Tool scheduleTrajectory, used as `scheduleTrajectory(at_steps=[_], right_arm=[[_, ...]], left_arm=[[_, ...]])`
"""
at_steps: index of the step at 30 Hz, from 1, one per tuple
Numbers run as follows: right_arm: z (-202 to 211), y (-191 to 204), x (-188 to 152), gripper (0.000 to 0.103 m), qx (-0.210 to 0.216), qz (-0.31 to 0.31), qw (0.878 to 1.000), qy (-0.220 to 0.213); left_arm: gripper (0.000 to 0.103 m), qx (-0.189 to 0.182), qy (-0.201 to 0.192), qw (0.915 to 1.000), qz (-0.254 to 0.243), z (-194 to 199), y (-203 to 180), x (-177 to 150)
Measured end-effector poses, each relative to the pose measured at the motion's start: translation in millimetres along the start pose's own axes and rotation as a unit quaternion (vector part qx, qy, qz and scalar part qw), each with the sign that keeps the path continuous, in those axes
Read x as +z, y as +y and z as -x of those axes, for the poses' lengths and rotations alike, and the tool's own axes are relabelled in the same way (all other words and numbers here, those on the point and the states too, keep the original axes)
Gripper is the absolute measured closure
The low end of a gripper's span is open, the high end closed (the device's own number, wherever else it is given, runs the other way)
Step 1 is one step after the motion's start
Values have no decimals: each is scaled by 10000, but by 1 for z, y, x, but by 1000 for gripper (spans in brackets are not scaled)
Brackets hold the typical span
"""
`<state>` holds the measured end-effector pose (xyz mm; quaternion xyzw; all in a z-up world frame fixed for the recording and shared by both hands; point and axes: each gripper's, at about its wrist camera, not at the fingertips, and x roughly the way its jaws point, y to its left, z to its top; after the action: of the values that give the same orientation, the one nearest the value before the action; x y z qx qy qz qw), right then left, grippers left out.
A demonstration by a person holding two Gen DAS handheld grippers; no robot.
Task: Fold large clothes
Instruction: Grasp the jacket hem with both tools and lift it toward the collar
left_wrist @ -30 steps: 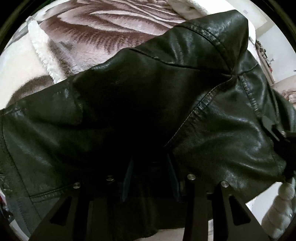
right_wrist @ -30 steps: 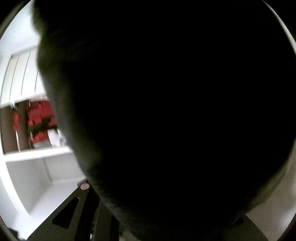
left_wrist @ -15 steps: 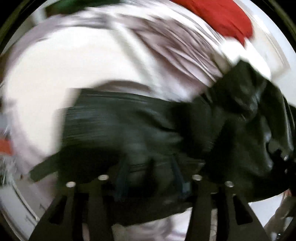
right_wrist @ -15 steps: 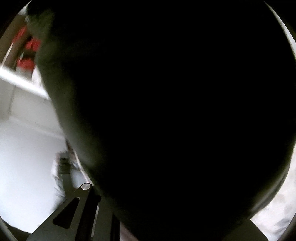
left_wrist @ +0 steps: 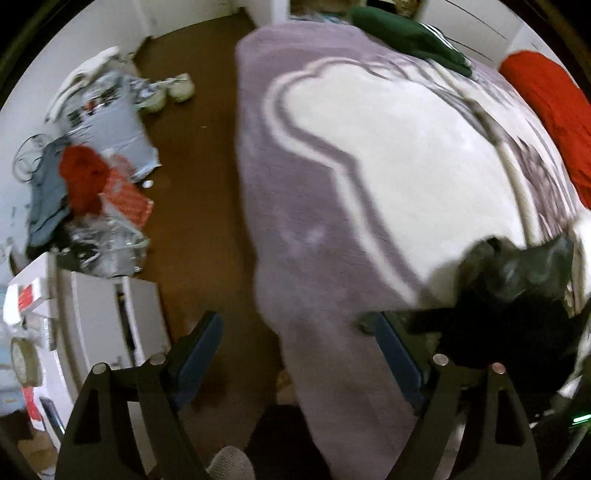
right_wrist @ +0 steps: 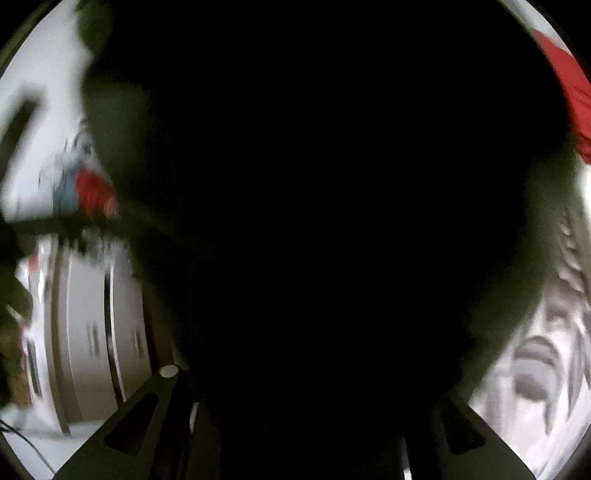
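A: Where is the black leather jacket [left_wrist: 517,295]?

B: In the left wrist view it lies bunched on the bed blanket [left_wrist: 406,184], just outside the right-hand finger of the left gripper [left_wrist: 295,350] and touching that finger's outer side. None of it sits between the two fingers.

A: State of the left jaws?

B: Spread wide and opening. Between them are only the blanket's purple edge and the brown floor [left_wrist: 203,184].

A: And the right gripper [right_wrist: 295,424]?

B: Its view is almost wholly blocked by dark jacket material [right_wrist: 314,221] draped close over the lens and over the space ahead of the fingers. The jaws are opening; whether the pads press on the material cannot be told.

A: What lies beyond?

B: Far ahead of the left jaws, a folded green garment [left_wrist: 410,33] and a red garment [left_wrist: 546,110] rest on the blanket. Out past the left-hand finger stand a white cabinet [left_wrist: 110,317], a clothes pile [left_wrist: 85,177] and a pair of sneakers [left_wrist: 170,90] on the floor.
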<state>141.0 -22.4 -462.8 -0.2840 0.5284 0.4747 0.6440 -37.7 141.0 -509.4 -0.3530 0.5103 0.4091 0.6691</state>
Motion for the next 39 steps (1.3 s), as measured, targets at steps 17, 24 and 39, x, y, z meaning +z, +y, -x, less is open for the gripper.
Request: scheduleTrajectory(at_steps=[17, 24, 39], right_arm=[[52, -122, -10, 27, 2721, -2650, 9242, 404], [-77, -182, -36, 9, 3697, -3265, 8644, 975], [-71, -132, -39, 41, 3425, -4702, 8132, -182]], left_arm=[[19, -693, 47, 9974, 177, 14, 0, -6], [5, -39, -203, 9985, -500, -28, -22, -17], [5, 545, -420, 9917, -1089, -28, -53, -8]])
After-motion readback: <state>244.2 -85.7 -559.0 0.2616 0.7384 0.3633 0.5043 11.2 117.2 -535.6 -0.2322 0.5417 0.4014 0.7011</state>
